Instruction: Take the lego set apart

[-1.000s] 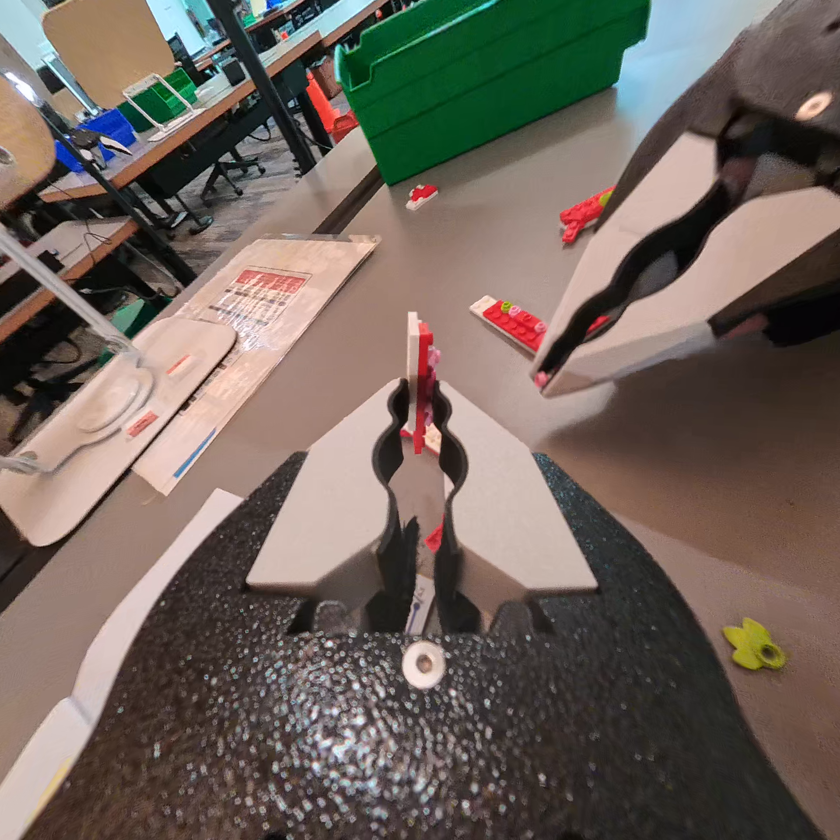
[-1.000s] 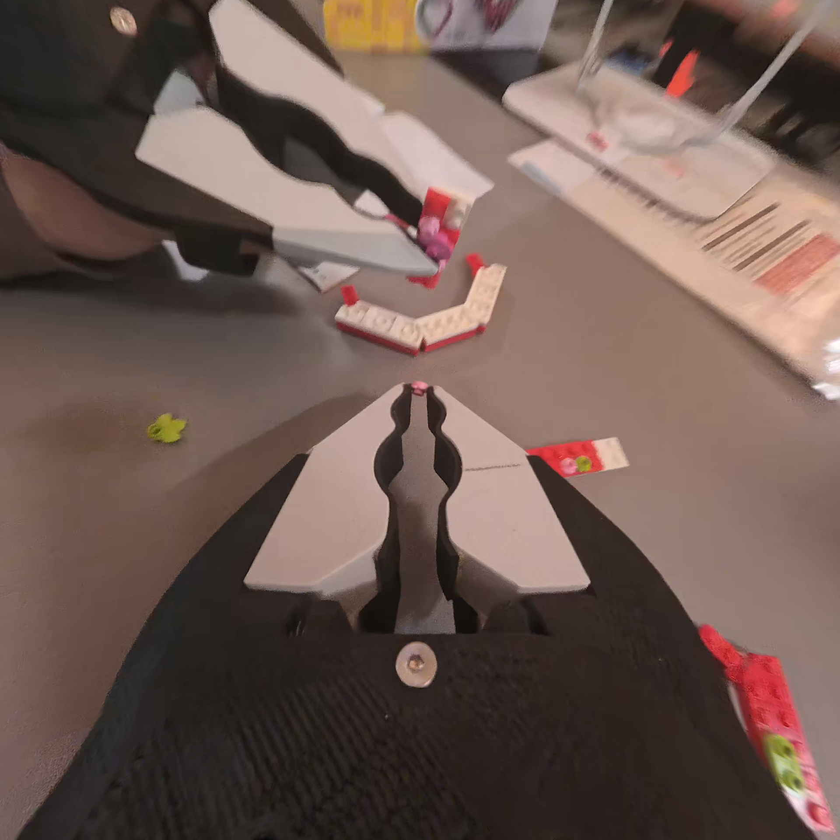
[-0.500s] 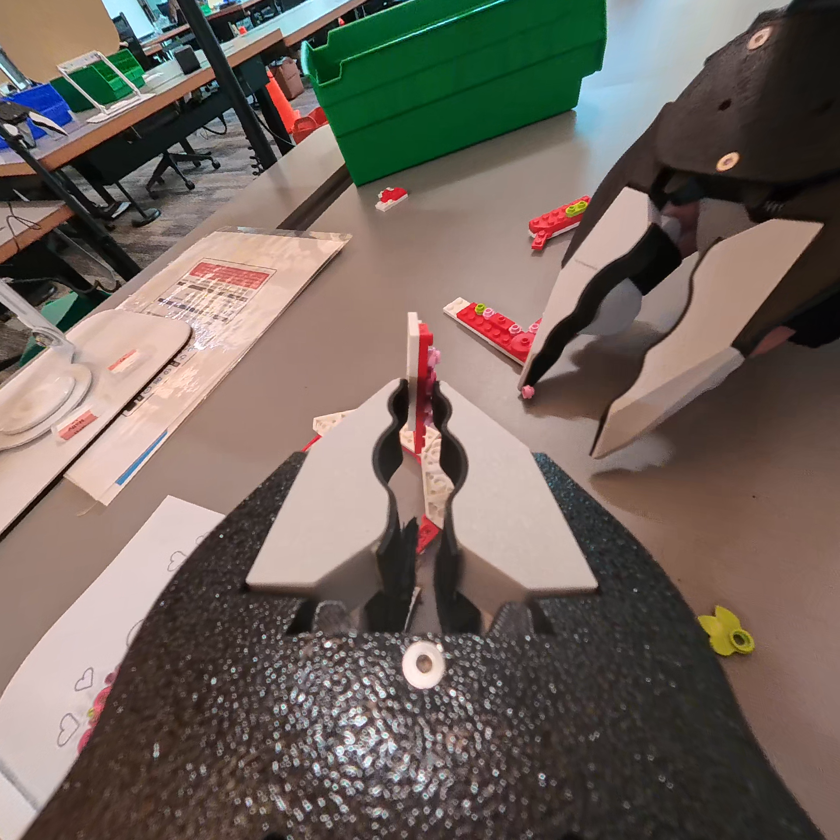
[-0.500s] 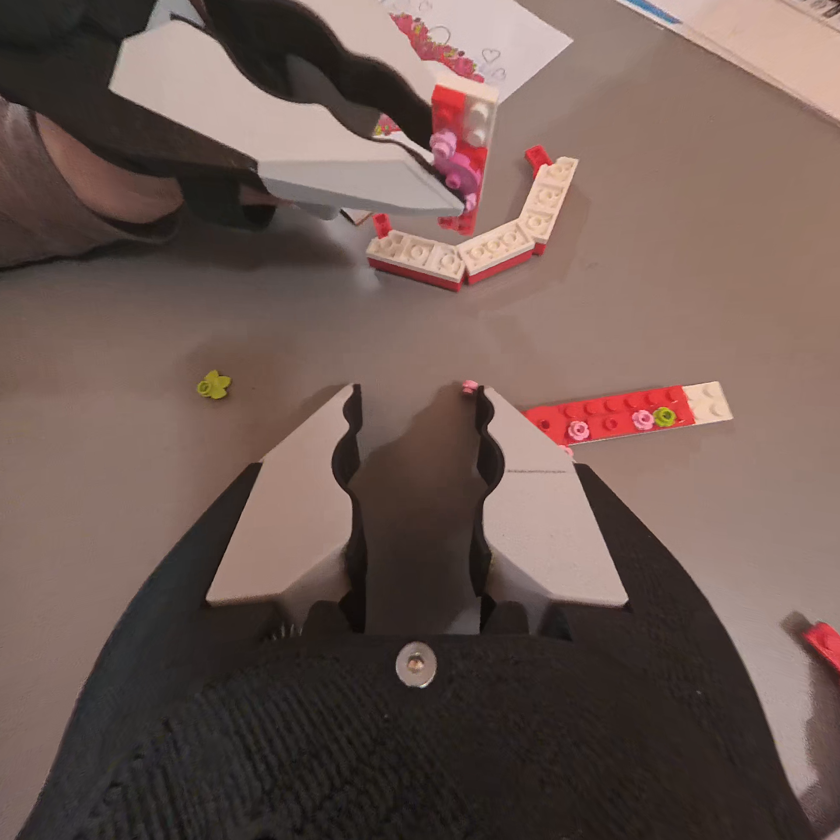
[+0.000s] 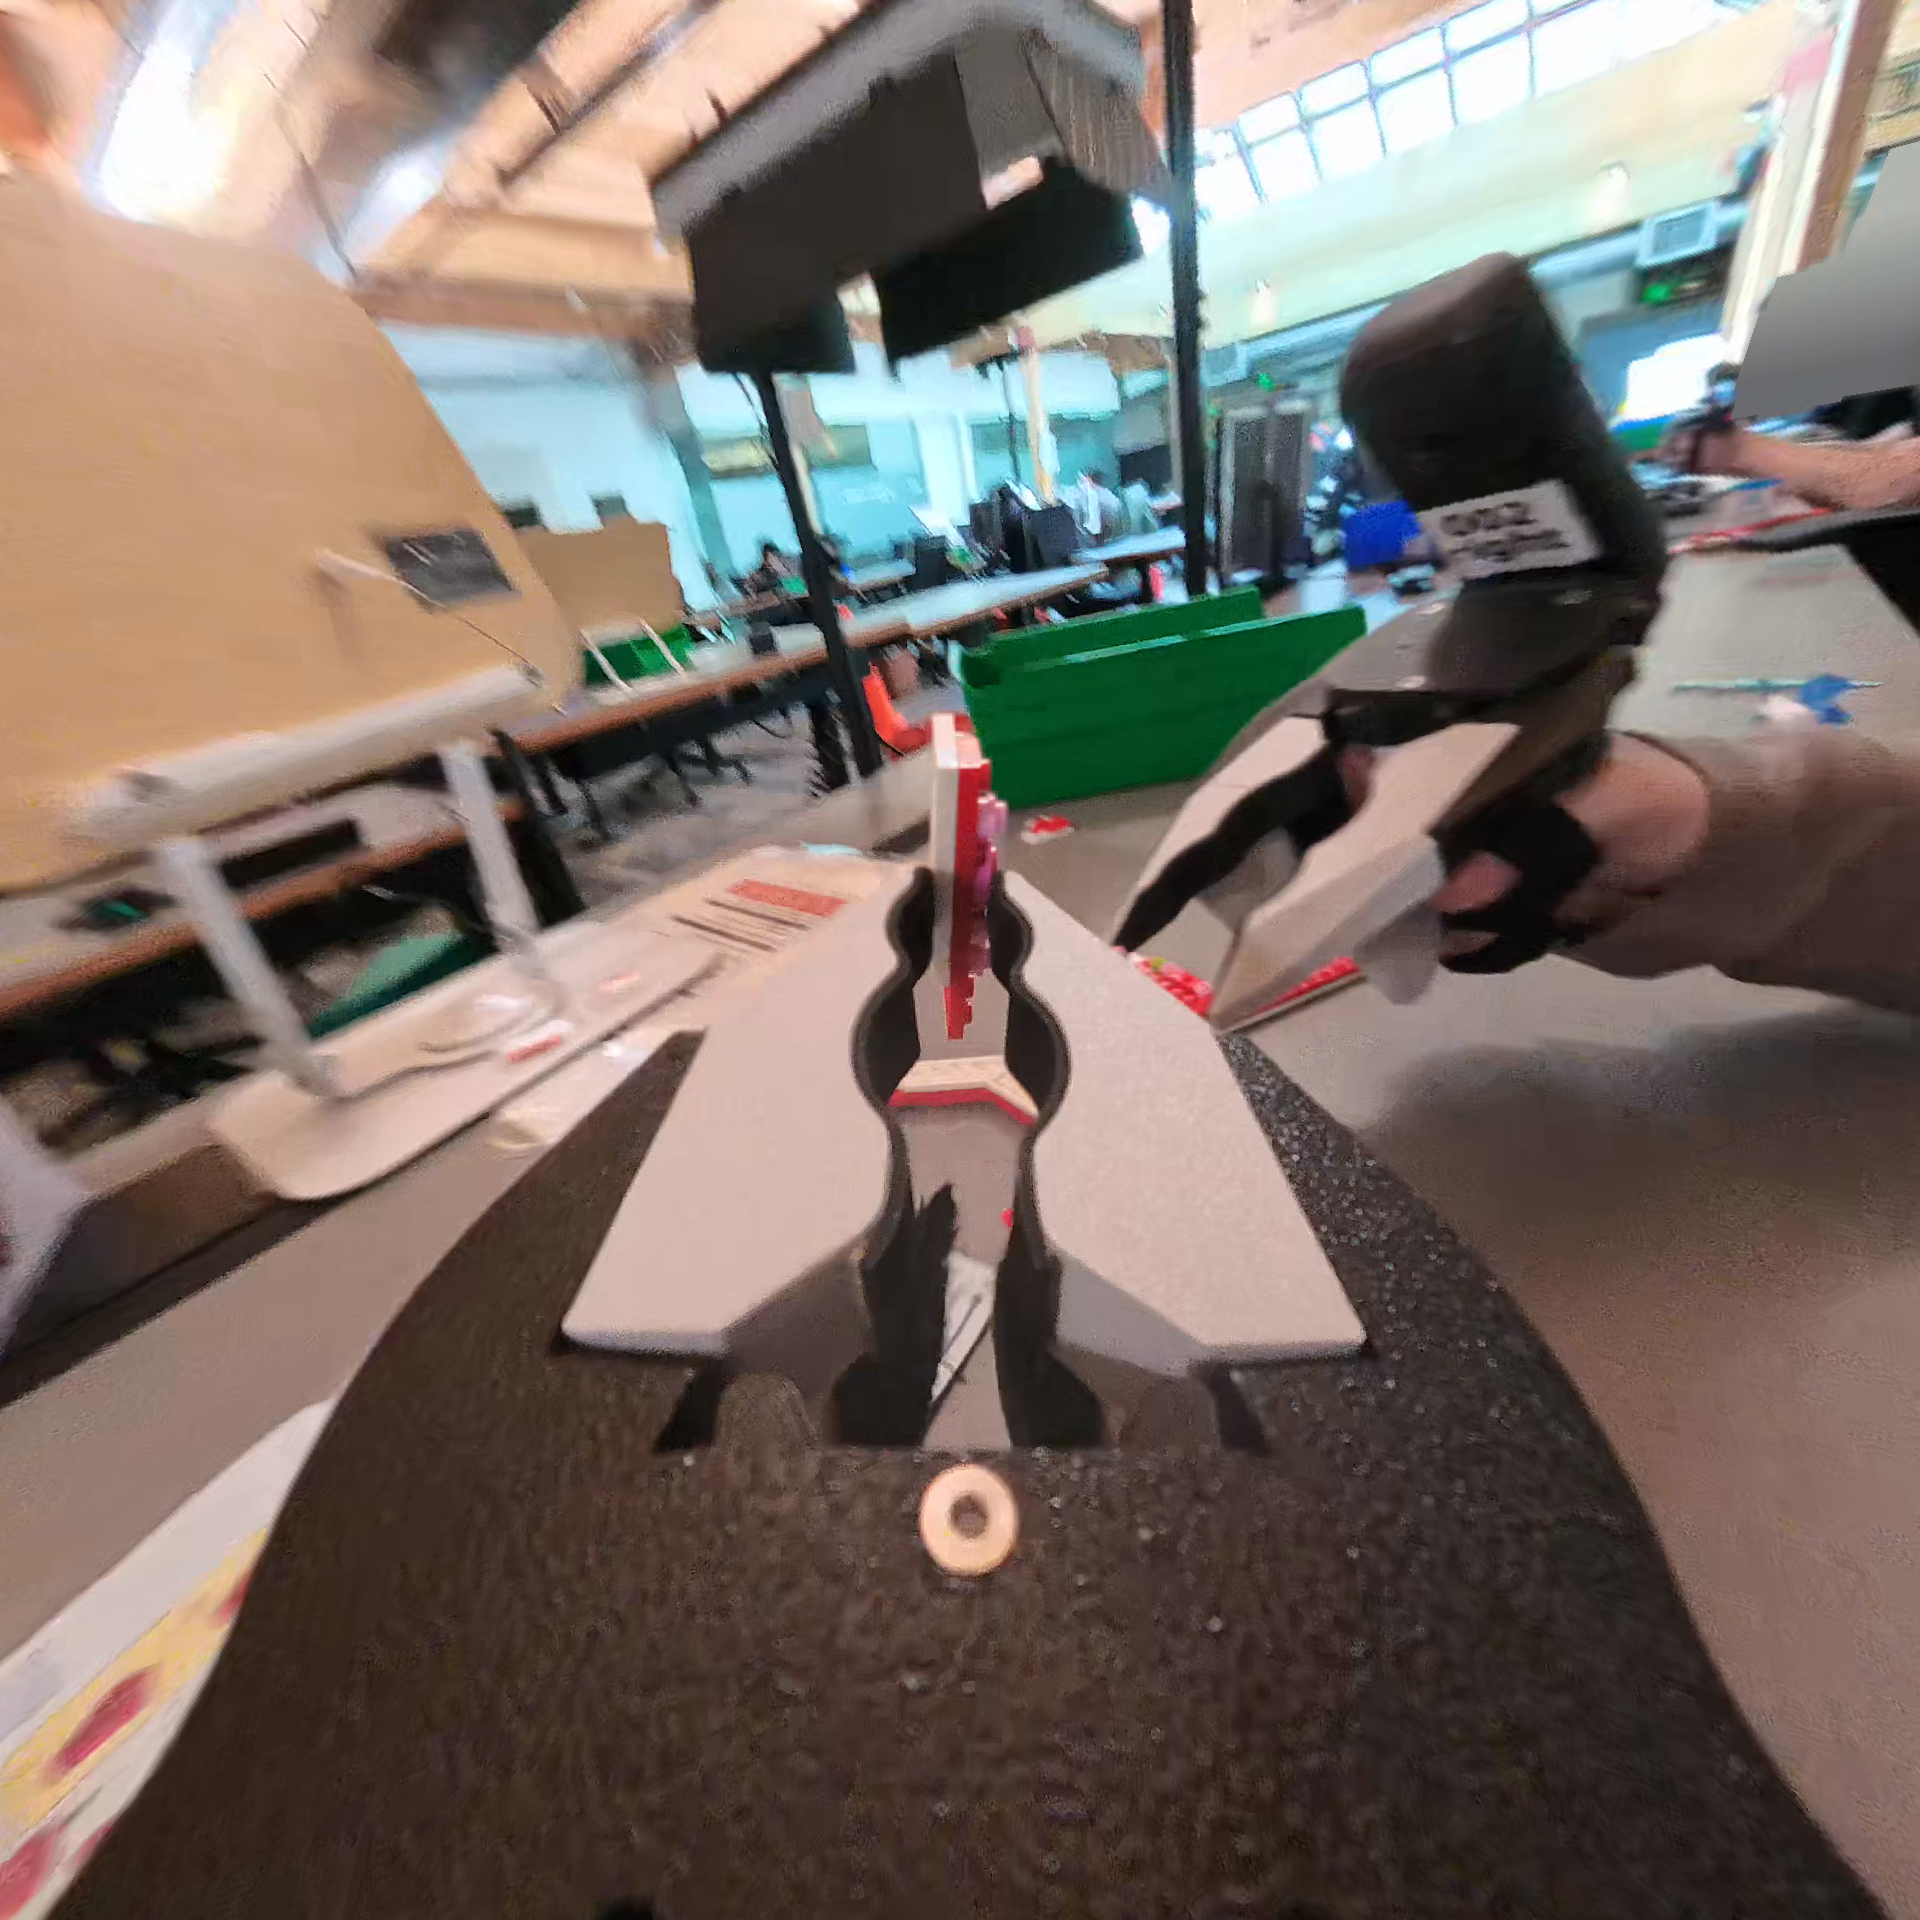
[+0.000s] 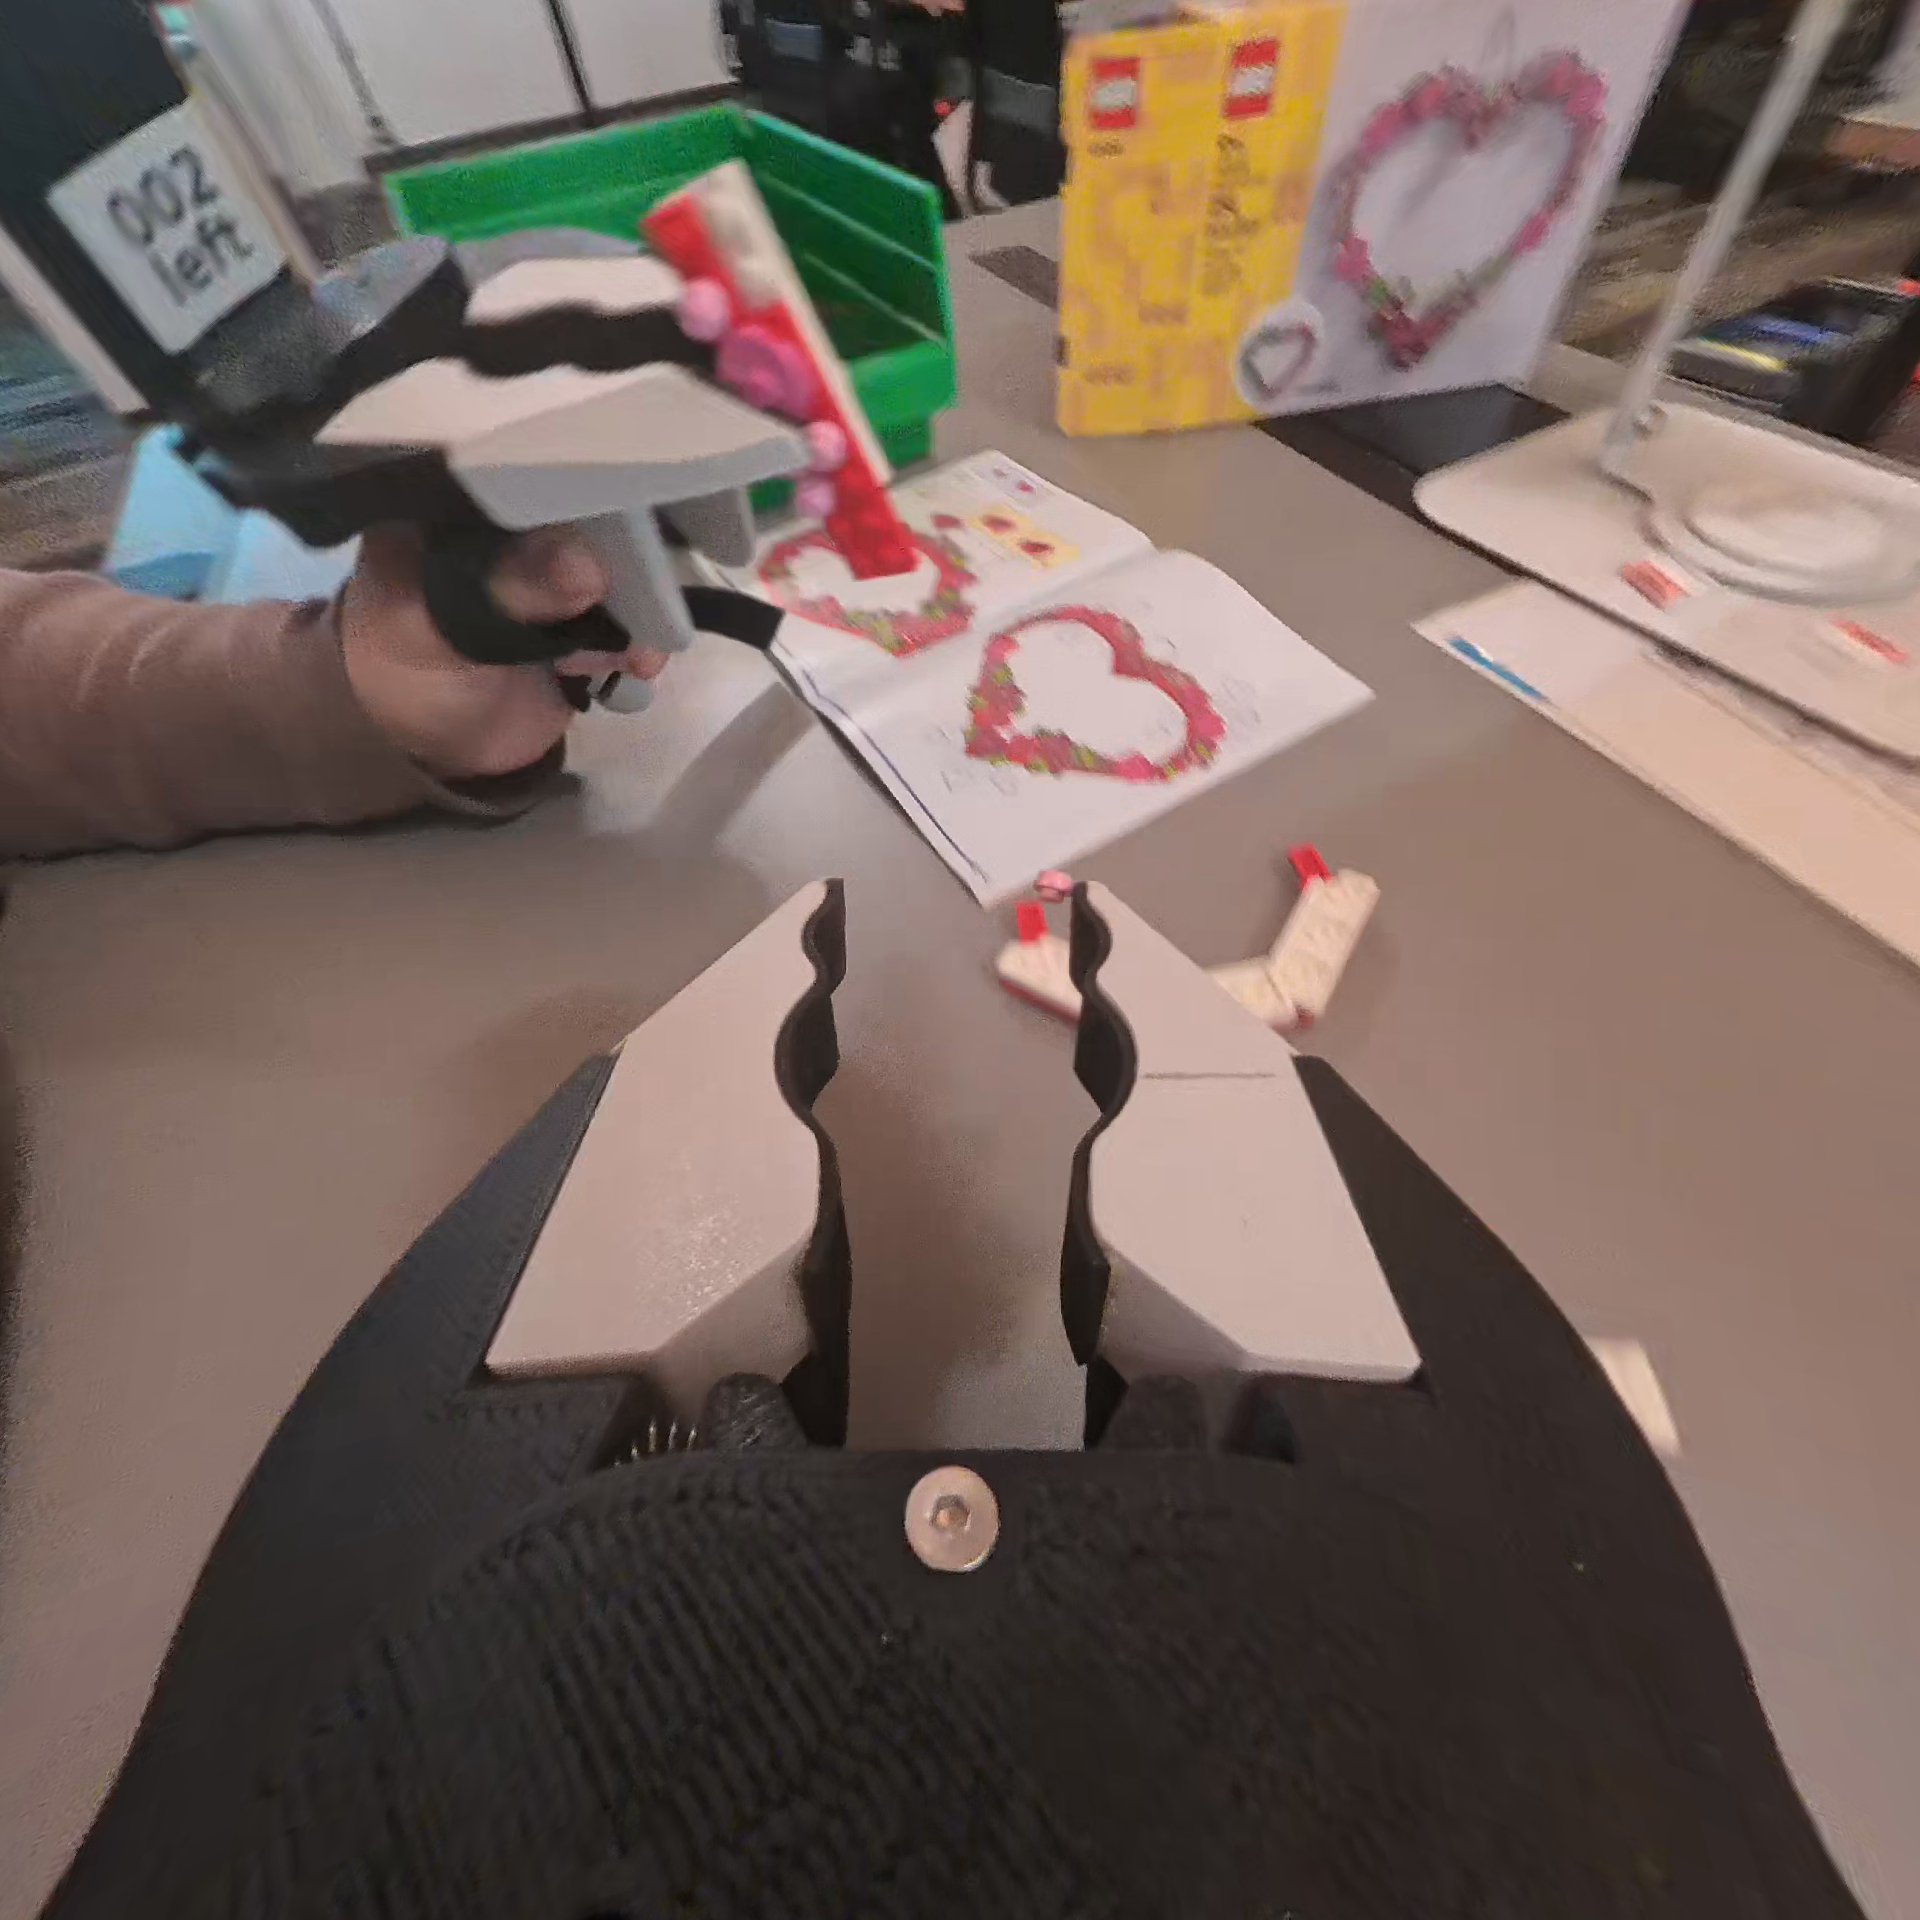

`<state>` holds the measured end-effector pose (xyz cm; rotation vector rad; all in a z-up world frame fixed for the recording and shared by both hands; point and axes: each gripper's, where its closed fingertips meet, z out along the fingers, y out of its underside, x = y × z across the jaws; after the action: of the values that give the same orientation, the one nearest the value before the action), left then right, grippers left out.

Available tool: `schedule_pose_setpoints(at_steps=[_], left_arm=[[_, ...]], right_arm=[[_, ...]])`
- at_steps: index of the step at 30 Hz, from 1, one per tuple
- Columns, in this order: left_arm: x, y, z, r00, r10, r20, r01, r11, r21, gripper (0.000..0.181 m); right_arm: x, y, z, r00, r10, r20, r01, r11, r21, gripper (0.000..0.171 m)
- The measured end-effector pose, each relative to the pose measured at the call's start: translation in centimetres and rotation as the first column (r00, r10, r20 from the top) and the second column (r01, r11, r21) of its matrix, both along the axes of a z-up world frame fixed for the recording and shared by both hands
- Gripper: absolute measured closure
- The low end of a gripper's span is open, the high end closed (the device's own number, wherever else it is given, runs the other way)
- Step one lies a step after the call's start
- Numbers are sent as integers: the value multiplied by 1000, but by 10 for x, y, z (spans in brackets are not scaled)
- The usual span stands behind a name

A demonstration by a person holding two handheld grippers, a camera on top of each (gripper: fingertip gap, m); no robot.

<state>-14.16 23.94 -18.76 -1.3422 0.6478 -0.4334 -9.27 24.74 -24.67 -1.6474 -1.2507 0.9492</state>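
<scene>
Booklet [image 6: 1091, 665] on table [image 6: 1558, 1143], bin [image 6: 852, 270] behind it, box [image 6: 1299, 208] right of bin, brick piece [image 6: 1299, 956] before booklet.

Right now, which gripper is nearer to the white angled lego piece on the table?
Right. The right gripper, open, is just before the white angled piece; the left gripper is raised well beyond.

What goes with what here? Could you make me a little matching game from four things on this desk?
1. red-and-white brick strip with pink flowers
2. open instruction booklet with heart pictures
3. right tool
4. angled white-and-red brick piece

a. lying flat on the grey table
b. open, holding nothing
c. clamped in the left tool, lifted
d. spread open beyond the angled piece

Pairs: 1-c, 2-d, 3-b, 4-a
</scene>
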Motion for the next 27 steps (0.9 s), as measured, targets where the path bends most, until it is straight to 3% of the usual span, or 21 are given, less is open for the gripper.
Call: schedule_pose_setpoints(at_steps=[3,7,10,13,16,19,21,24,27], left_arm=[[-20,-38,6,996,69,-63,-60,989,135,174],[-4,-63,-10,977,48,-210,-5,980,201,174],[7,-63,-13,967,13,-254,42,977,208,175],[9,-62,-18,963,-14,-269,67,979,192,175],[6,-57,-22,964,-27,-264,71,984,161,174],[2,-54,-21,969,-32,-243,68,988,140,174],[1,-52,-20,970,-31,-242,66,988,140,174],[2,-52,-20,969,-36,-244,69,989,132,174],[5,-49,-24,971,-49,-235,75,992,103,175]], right_arm=[[-59,5,29,989,144,-16,-143,989,35,128],[-169,3,70,920,393,-10,-388,911,143,125],[-242,-39,68,710,696,105,-698,676,238,121],[-298,-53,32,568,770,291,-823,533,196,103],[-325,-52,-2,495,784,375,-824,561,-84,87],[-317,-38,-39,399,756,519,-741,599,-303,80],[-315,-30,-45,392,735,553,-732,613,-297,75],[-321,-30,-32,453,738,500,-740,624,-250,76],[-308,-22,-42,417,689,593,-735,639,-226,70]])
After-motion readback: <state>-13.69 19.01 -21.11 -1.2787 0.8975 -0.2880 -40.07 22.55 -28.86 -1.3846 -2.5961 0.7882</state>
